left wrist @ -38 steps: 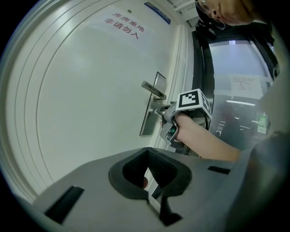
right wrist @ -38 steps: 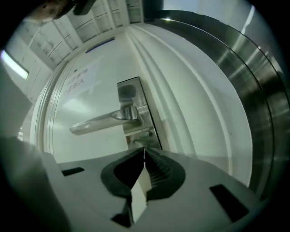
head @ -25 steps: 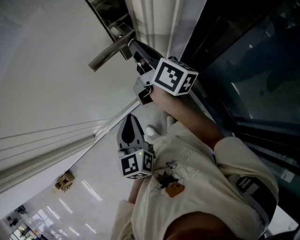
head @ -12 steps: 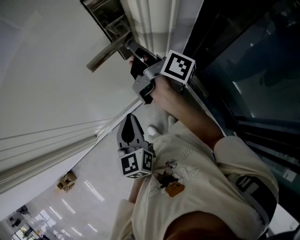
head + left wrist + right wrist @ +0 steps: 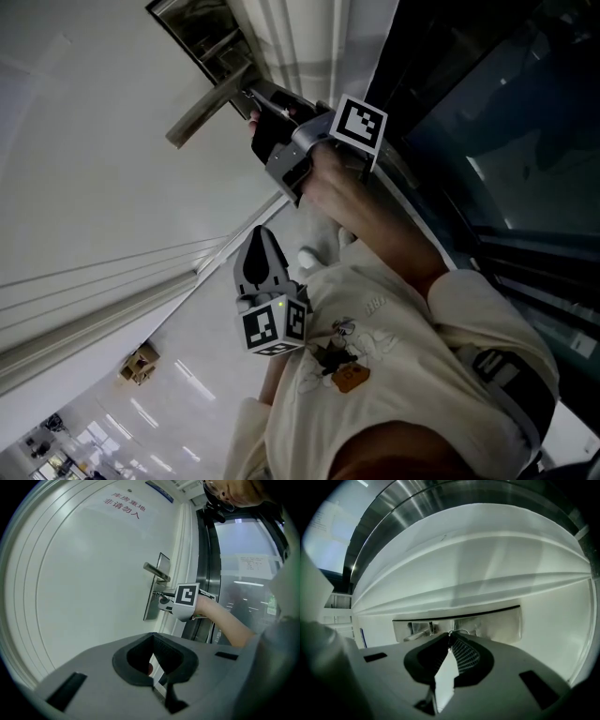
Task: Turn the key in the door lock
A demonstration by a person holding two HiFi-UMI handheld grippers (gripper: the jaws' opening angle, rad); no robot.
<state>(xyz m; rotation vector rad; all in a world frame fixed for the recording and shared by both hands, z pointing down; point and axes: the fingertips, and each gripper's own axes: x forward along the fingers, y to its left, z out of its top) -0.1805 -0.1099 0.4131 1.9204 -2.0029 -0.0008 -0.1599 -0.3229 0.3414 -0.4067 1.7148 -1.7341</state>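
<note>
The white door (image 5: 94,178) carries a metal lock plate (image 5: 153,597) with a lever handle (image 5: 202,108). My right gripper (image 5: 253,101) reaches just under the handle, tips against the plate. In the right gripper view its jaws are shut at the tip (image 5: 451,637) on the key (image 5: 458,631), of which only a thin wire ring shows; the keyhole is hidden behind them. My left gripper (image 5: 262,236) hangs lower, close to the person's shirt, well away from the lock. Its jaws (image 5: 151,637) are shut with nothing in them. From there the right gripper (image 5: 162,596) shows at the plate.
A dark glass panel (image 5: 506,141) in a metal frame borders the door's lock side. The lever handle (image 5: 156,571) sticks out just above the right gripper. A small cardboard box (image 5: 141,359) sits on the tiled floor far below.
The right gripper has rolled about its own axis at the lock, its marker cube swinging round. Its tips stayed at the plate. The left gripper has not moved.
</note>
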